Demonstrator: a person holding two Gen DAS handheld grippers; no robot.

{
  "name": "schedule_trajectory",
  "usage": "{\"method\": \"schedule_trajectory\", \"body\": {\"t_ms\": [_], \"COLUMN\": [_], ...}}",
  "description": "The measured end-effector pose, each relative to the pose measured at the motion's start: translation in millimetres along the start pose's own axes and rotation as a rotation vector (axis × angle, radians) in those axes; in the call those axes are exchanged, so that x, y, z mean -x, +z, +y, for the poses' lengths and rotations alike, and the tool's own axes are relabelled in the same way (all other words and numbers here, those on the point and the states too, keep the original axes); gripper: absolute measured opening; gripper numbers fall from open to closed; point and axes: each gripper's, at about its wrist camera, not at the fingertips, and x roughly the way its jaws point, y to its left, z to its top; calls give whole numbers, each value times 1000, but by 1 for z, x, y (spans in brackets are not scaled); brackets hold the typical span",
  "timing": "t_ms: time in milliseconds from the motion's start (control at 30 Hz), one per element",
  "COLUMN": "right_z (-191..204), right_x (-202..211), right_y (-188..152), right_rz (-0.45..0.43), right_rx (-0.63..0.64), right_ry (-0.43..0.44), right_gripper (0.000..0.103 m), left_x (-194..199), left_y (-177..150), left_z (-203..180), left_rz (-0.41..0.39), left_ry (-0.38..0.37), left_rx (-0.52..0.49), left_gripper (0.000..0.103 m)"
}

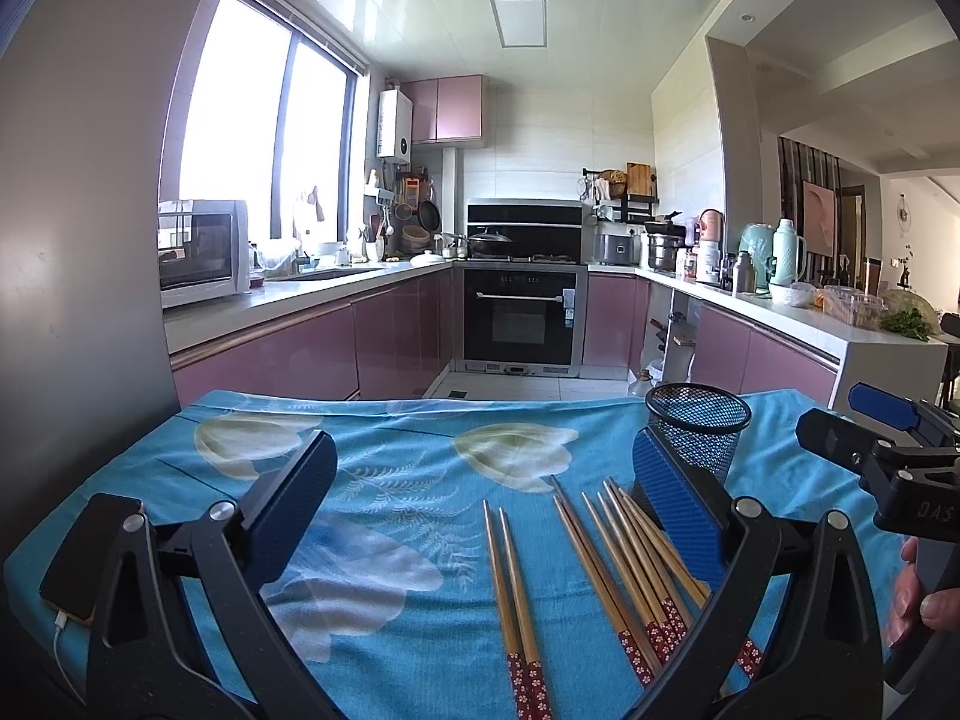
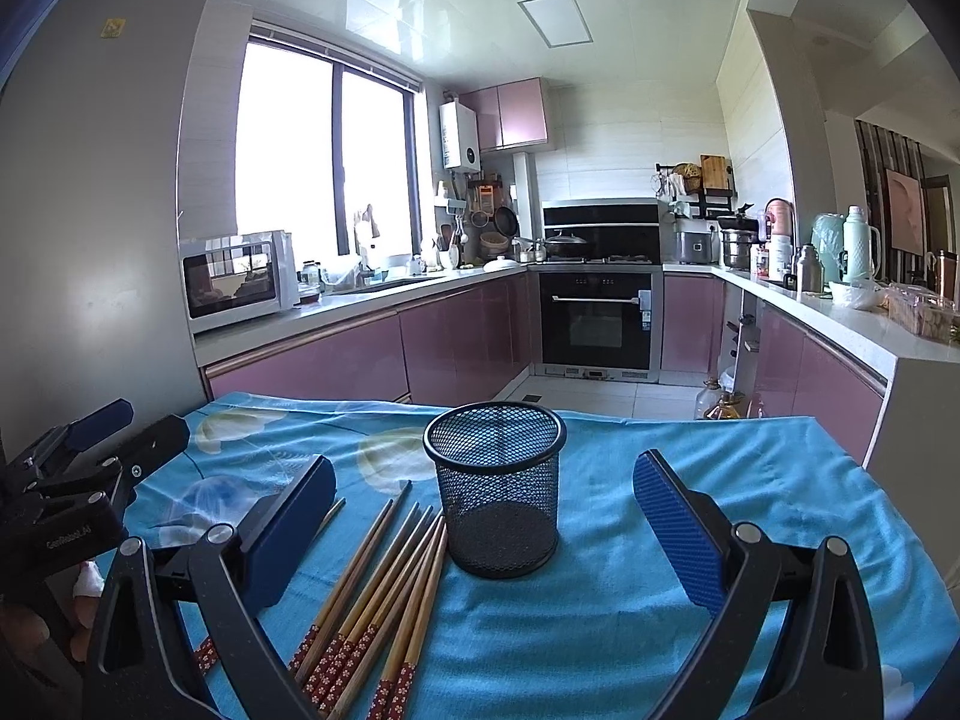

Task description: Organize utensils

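Several bamboo chopsticks (image 1: 630, 564) with red flowered ends lie on the blue floral tablecloth (image 1: 396, 468); a pair (image 1: 513, 594) lies apart to their left. An empty black mesh cup (image 2: 498, 492) stands upright behind them, also in the left wrist view (image 1: 699, 429). My left gripper (image 1: 480, 510) is open and empty above the chopsticks. My right gripper (image 2: 483, 516) is open and empty, its fingers either side of the cup and chopsticks (image 2: 384, 588). Each gripper shows at the edge of the other's view (image 1: 870, 450) (image 2: 90, 456).
A phone (image 1: 90, 552) on a white cable lies at the table's left edge. Beyond the table's far edge is a kitchen with pink cabinets (image 1: 300, 354), an oven (image 1: 519, 315) and a fridge (image 2: 90, 210) at the left.
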Motion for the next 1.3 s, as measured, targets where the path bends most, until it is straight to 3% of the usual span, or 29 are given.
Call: {"method": "schedule_trajectory", "body": {"t_ms": [233,300,433,600,667,867,933,1300], "right_z": [7,10,12,10,10,13,13,24], "right_x": [-36,-49,-67,-83,-87,-97,-102,-118], "right_y": [-19,-26,-36,-41,-44,-46,-46,-46], "right_rz": [249,321,417,508,532,565,581,604], "right_rx": [60,70,65,48,42,59,55,122], "right_ry": [53,62,83,86,97,103,114,96], "right_gripper": [96,90,72,53,47,46,46,43], "left_x": [-25,-36,-56,-77,-85,-107,-110,-135], "left_y": [-7,-11,-21,-35,-40,-57,-58,-60], "left_z": [11,13,12,17,16,17,18,20], "left_rz": [151,212,317,420,457,586,596,667], "left_ry": [-24,-40,-36,-95,-100,-150,-173,-225], "left_rx": [-4,-3,-41,-30,-47,-48,-28,-30], "left_gripper": [97,96,80,68,63,45,41,38]}}
